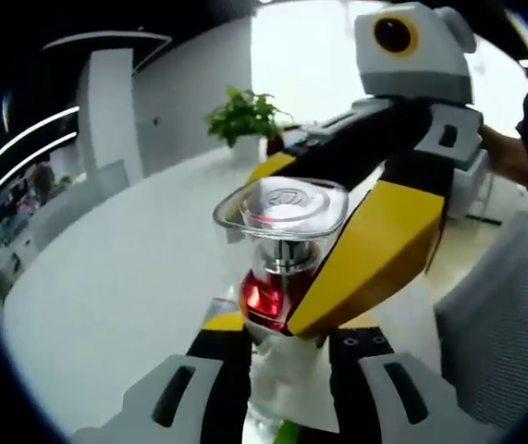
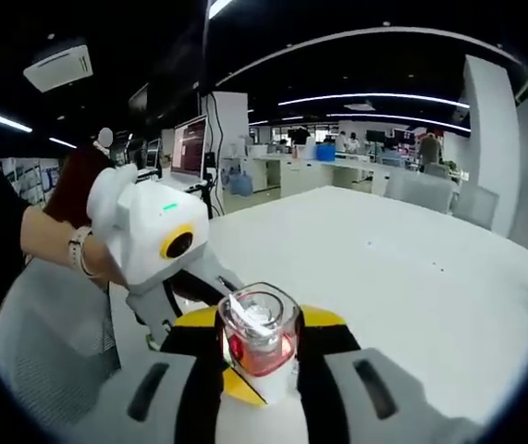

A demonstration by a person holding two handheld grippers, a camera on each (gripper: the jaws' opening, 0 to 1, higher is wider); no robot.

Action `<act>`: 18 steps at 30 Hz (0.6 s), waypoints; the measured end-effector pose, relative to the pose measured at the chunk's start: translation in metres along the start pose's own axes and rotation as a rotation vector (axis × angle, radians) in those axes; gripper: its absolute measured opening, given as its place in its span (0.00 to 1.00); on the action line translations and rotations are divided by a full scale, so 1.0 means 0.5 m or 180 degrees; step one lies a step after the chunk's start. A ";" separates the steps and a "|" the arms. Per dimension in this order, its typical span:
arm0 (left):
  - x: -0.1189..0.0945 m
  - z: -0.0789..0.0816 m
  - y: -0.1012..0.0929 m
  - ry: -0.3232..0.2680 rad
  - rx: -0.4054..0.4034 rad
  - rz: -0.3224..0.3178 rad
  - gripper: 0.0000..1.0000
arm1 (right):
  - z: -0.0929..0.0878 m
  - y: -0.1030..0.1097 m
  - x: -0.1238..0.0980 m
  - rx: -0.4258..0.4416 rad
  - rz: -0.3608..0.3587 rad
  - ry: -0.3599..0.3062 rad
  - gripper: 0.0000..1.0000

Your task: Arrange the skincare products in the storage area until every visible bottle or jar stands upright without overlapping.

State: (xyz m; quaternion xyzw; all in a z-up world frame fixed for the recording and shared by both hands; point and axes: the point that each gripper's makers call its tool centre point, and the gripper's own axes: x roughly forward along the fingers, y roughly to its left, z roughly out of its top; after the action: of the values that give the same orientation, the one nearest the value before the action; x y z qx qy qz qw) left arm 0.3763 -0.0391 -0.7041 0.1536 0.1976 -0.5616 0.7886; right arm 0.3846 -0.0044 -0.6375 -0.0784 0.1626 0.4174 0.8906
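The left gripper view rides low on its gripper and looks forward and slightly up along its own jaws, very close to a red bottle (image 1: 277,277) with a clear cap. Beyond it the white table (image 1: 125,277) runs far toward a potted plant (image 1: 243,116). The right gripper view looks from the opposite side, equally close to the same bottle (image 2: 259,342), facing across the table (image 2: 411,268) to distant desks. Both views share the bottle and the tabletop, and each sees the other gripper coming in: the right gripper (image 1: 374,240) in the left gripper view, the left gripper (image 2: 185,287) in the right gripper view.
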 end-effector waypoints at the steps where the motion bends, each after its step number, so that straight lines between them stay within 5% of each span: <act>1: 0.000 0.000 0.000 -0.0005 -0.0010 0.0015 0.28 | 0.000 0.001 0.000 -0.0020 0.0012 -0.0018 0.30; 18: 0.000 0.000 0.000 -0.0058 -0.0086 0.0050 0.29 | 0.001 0.003 0.001 -0.0227 0.0111 -0.0074 0.31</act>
State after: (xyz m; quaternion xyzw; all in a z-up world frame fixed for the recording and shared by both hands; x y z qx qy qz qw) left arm 0.3761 -0.0391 -0.7038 0.1393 0.1967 -0.5541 0.7968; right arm 0.3837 -0.0027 -0.6372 -0.1024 0.1386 0.4392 0.8817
